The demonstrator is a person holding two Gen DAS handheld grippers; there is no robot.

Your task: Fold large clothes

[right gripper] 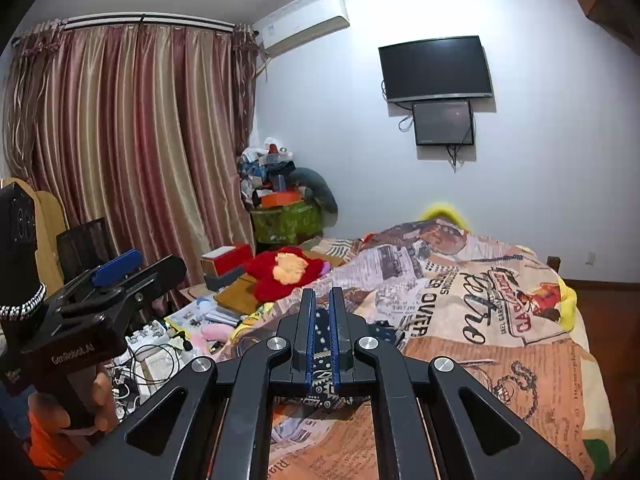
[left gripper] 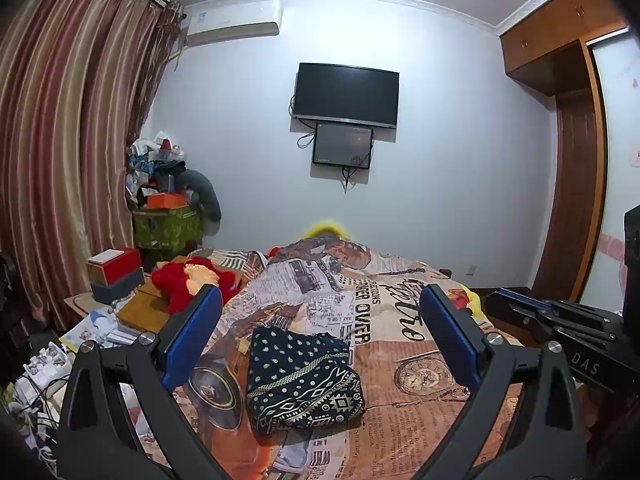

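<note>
Our folded dark patterned garment (left gripper: 304,380) lies on the bed (left gripper: 440,400), soft, light and prone to slumping, so we'd grip its thick folded edge. Our right tool (right gripper: 322,340) is nearly closed with that cloth between its fingers; the left tool (left gripper: 320,336) hangs wide open, empty, above the garment. Beyond the garment a red plush toy (left gripper: 188,280) and boxes (left gripper: 114,266) crowd the bedside.

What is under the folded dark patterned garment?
The garment lies on the printed bedspread, whose newspaper and clock prints show all around it. Anything directly beneath it is covered.
</note>
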